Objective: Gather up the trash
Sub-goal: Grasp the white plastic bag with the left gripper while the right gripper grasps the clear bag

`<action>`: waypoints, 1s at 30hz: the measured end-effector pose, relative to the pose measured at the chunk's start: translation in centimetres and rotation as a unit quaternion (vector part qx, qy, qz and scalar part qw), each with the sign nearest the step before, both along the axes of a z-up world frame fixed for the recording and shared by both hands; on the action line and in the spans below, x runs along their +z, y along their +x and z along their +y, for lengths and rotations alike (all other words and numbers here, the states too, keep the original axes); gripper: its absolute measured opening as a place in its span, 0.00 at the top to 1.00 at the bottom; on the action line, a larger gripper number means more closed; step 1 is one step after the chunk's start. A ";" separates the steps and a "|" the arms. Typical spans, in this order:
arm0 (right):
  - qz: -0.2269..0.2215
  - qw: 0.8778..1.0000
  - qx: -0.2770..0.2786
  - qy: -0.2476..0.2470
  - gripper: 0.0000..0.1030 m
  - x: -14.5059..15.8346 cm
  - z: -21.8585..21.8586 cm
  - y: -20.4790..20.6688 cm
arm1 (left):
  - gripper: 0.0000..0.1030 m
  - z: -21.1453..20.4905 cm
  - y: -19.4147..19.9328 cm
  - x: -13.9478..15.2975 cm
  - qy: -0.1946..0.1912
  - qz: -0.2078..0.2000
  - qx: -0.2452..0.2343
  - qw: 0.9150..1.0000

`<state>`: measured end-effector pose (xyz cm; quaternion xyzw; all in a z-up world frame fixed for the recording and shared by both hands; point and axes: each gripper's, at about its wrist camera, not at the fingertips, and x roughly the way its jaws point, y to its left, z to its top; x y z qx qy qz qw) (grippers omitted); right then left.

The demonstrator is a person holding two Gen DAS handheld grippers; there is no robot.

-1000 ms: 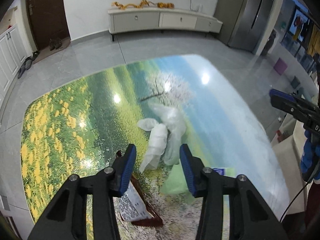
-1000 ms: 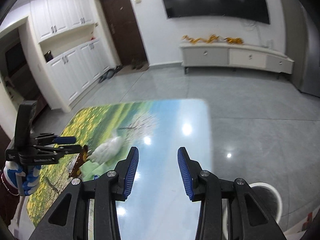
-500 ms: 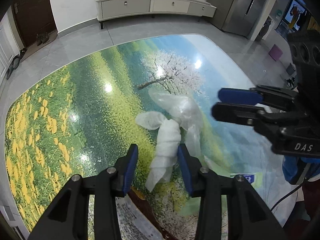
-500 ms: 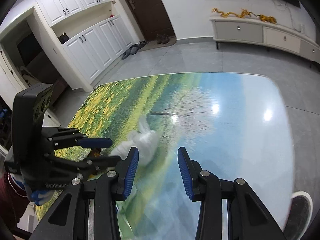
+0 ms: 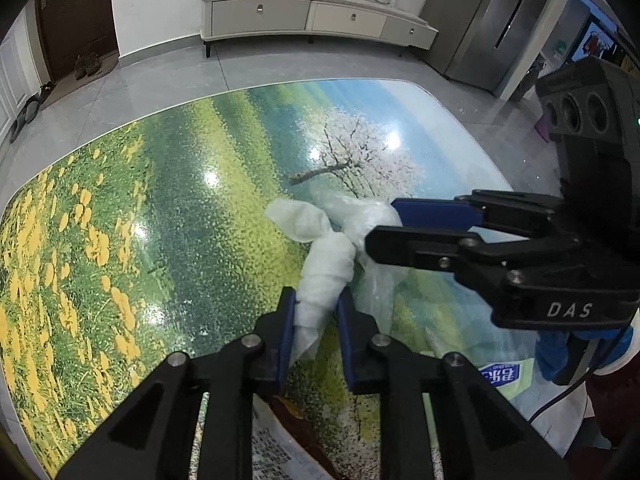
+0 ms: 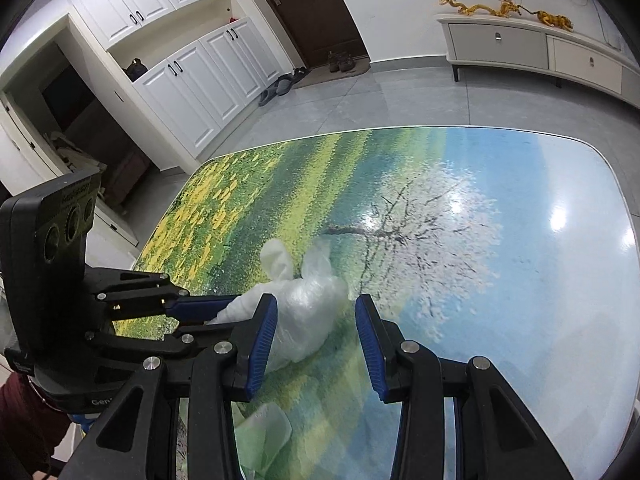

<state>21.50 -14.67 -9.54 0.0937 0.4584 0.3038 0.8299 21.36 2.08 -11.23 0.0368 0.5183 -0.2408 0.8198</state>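
The glossy worktop point(image 5: 168, 216), printed with a meadow and a blossoming tree, carries the trash near its middle. A crumpled clear plastic bag point(image 6: 308, 312) lies there with a twisted white paper towel point(image 5: 326, 268) touching its side. The right gripper point(image 6: 316, 332) hovers over the bag, its jaws apart and pressing on nothing. The left gripper point(image 5: 316, 320) has the towel's lower end between its jaws, which are closing on it.
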 end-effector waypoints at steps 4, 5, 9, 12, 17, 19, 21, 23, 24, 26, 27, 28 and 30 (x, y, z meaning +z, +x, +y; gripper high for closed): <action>0.012 1.000 0.004 0.008 0.63 -0.5 0.4 0.5 | 0.83 0.2 -0.5 0.2 -0.002 -0.002 0.004 1.000; 0.016 1.000 0.004 0.013 0.63 -0.7 0.5 0.6 | 0.84 0.3 -0.6 0.3 -0.002 -0.003 0.006 1.000; 0.014 1.000 -0.001 0.022 0.71 -0.4 0.2 0.5 | 0.85 0.9 -1.1 1.1 -0.007 -0.009 0.019 1.000; -0.002 1.000 -0.009 0.023 0.72 0.9 -0.7 -0.3 | 0.85 1.7 -1.6 2.6 -0.011 -0.021 0.032 0.999; -0.042 0.998 -0.027 0.029 0.72 4.8 -2.5 -2.3 | 0.85 2.6 -3.4 6.8 -0.020 -0.057 0.053 0.997; -0.061 0.997 -0.032 0.028 0.72 6.6 -3.2 -3.3 | 0.85 2.7 -4.3 8.4 -0.022 -0.072 0.057 0.996; -0.084 0.995 -0.037 0.025 0.72 8.5 -4.1 -4.7 | 0.85 2.7 -5.6 10.1 -0.021 -0.088 0.059 0.994; -0.105 0.993 -0.044 0.019 0.72 10.3 -5.2 -6.3 | 0.85 2.6 -6.8 11.6 -0.020 -0.102 0.059 0.993; -0.114 0.992 -0.048 0.018 0.72 11.0 -5.8 -7.0 | 0.85 2.5 -7.5 12.4 -0.020 -0.109 0.059 0.992; -0.129 0.990 -0.060 0.017 0.72 12.3 -7.4 -8.5 | 0.85 2.2 -8.4 13.5 -0.019 -0.120 0.061 0.991; -0.135 0.989 -0.065 0.016 0.72 12.8 -8.1 -9.2 | 0.85 2.1 -8.9 14.1 -0.019 -0.126 0.062 0.990; -0.142 0.987 -0.072 0.013 0.72 13.3 -8.9 -10.0 | 0.85 2.0 -9.3 14.7 -0.019 -0.132 0.064 0.989; -0.156 0.984 -0.088 0.004 0.72 14.3 -10.8 -11.7 | 0.85 1.7 -10.1 15.8 -0.019 -0.143 0.068 0.987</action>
